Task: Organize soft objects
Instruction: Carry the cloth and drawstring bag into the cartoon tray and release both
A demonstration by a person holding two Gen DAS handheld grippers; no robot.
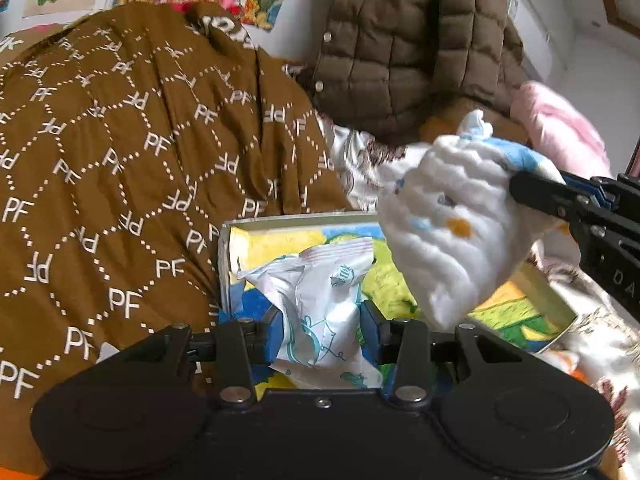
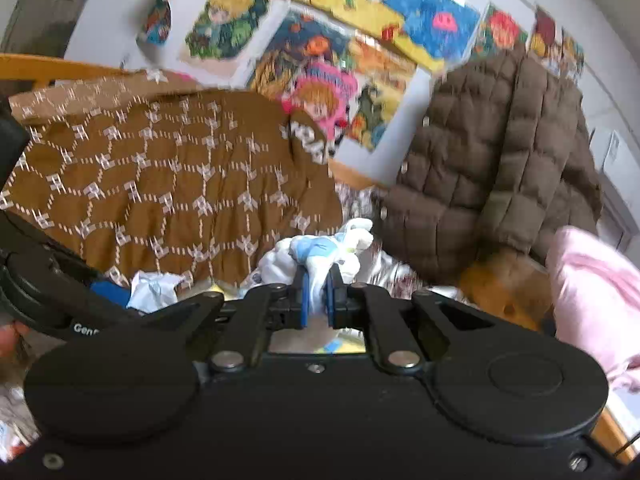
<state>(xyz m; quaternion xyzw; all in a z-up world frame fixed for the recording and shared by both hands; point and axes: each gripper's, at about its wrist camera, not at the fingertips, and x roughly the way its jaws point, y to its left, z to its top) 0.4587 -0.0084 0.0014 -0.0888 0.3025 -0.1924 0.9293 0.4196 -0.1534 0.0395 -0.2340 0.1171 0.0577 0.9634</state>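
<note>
My left gripper (image 1: 320, 326) is shut on a crinkled white plastic packet (image 1: 320, 292) with teal print, held just above a shallow box (image 1: 532, 280) with a colourful picture inside. From the right edge my right gripper (image 1: 520, 186) comes in, shut on a white plush toy (image 1: 448, 236) with blue and orange spots that hangs over the box's right half. In the right wrist view the right gripper (image 2: 318, 284) pinches the plush toy (image 2: 316, 250) by a thin part. The left gripper's body (image 2: 44, 280) and its packet (image 2: 154, 286) show at the left.
A brown quilt (image 1: 120, 160) with a white PF pattern lies heaped to the left. Behind the box hangs a brown puffer jacket (image 1: 412, 40). A pink cloth (image 1: 560, 128) sits at the right, on floral bedding (image 1: 600, 340). Colourful pictures (image 2: 320, 60) cover the wall.
</note>
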